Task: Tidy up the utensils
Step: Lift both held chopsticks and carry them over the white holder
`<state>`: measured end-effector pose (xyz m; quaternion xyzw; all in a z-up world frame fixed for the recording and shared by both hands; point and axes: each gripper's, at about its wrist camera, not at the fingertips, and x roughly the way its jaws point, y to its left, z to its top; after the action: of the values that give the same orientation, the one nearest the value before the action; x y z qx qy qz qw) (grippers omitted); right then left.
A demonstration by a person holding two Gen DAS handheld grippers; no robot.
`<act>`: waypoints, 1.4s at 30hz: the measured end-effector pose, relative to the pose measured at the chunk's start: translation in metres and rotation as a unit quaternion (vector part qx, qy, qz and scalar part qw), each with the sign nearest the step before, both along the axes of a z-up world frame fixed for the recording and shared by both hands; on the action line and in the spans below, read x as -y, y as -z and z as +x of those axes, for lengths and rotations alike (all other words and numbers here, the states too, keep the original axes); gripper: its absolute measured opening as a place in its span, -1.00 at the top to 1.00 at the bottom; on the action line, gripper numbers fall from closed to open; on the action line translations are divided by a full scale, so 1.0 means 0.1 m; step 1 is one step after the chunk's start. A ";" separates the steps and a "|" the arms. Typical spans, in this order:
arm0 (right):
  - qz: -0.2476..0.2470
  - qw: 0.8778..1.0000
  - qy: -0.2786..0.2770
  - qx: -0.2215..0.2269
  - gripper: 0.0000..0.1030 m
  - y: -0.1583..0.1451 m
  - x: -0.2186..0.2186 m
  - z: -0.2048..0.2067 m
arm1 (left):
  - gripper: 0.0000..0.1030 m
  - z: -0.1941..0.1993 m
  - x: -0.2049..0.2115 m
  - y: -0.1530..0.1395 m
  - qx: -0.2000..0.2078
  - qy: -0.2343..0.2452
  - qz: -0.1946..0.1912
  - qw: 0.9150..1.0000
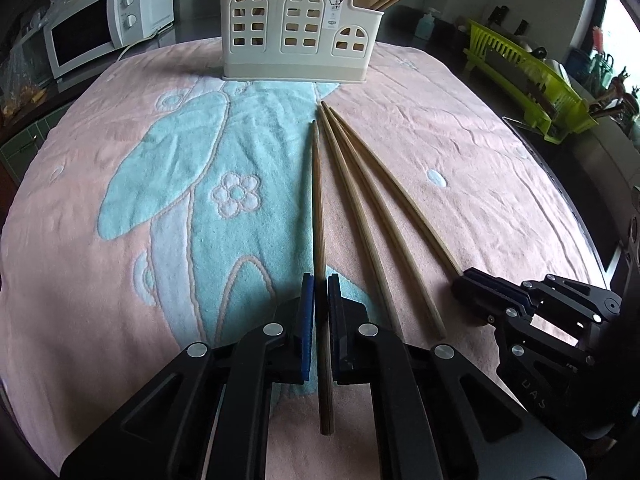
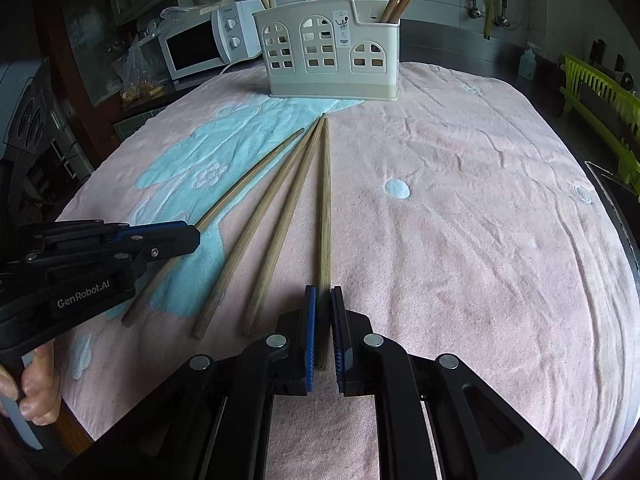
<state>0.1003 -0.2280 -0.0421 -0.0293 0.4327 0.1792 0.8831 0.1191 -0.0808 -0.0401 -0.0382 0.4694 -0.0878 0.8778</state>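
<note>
Several wooden chopsticks lie fanned out on a pink and teal towel point(image 1: 480, 168). My left gripper point(image 1: 320, 280) is shut on the leftmost chopstick point(image 1: 317, 200), whose thick end sticks out behind the pads. In the right wrist view the left gripper point(image 2: 196, 236) sits at the left, on that same chopstick point(image 2: 256, 172). My right gripper point(image 2: 324, 292) is shut on the rightmost chopstick point(image 2: 325, 200); from the left wrist view, the right gripper point(image 1: 460, 278) clamps that chopstick point(image 1: 402, 198) near its thick end. Two chopsticks point(image 2: 256, 248) lie loose between them. A cream utensil holder point(image 1: 296, 36) stands upright at the far edge with chopsticks in it.
A white microwave point(image 1: 92, 36) stands at the back left. A green dish rack point(image 1: 532, 80) sits on the counter to the right, with a soap bottle point(image 1: 426, 24) behind. A person's hand point(image 2: 36, 392) holds the left gripper's handle.
</note>
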 end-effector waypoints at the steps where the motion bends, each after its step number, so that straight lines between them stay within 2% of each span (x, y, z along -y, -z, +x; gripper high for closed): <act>1: -0.001 1.000 0.001 0.001 0.83 0.00 0.00 0.00 | 0.90 0.01 0.01 0.03 -0.008 0.010 -0.003 1.000; 7: -0.007 1.000 0.001 0.002 0.85 0.00 -0.01 0.02 | 0.88 0.00 0.02 0.08 -0.015 0.009 -0.006 1.000; 8: -0.008 1.000 0.001 0.003 0.85 0.00 -0.01 0.02 | 0.82 0.00 0.01 0.08 -0.016 0.010 -0.008 1.000; 14: -0.001 1.000 0.009 0.009 0.87 -0.06 0.00 0.01 | 0.88 0.01 0.03 0.06 -0.014 0.023 0.000 1.000; 19: 0.002 0.999 0.007 0.049 0.87 -0.40 0.04 -0.06 | 0.88 -0.01 -0.06 -0.09 0.006 0.032 -0.016 0.999; 27: 0.017 0.993 -0.001 0.120 0.88 -1.02 0.05 -0.05 | 0.90 0.01 -0.25 -0.62 0.089 0.030 -0.032 0.995; 36: 0.052 0.987 -0.009 0.149 0.88 -1.49 0.08 0.20 | 0.90 0.19 -0.39 -0.98 0.131 0.033 -0.036 0.990; 42: 0.059 0.984 -0.018 0.168 0.88 -2.01 0.17 0.46 | 0.90 0.40 -0.55 -1.38 0.150 0.038 -0.049 0.987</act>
<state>0.1465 -0.2449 0.1590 -0.0144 0.2665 0.2133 0.9398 0.1593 -0.0259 0.0978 -0.0501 0.3290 -0.1485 0.9312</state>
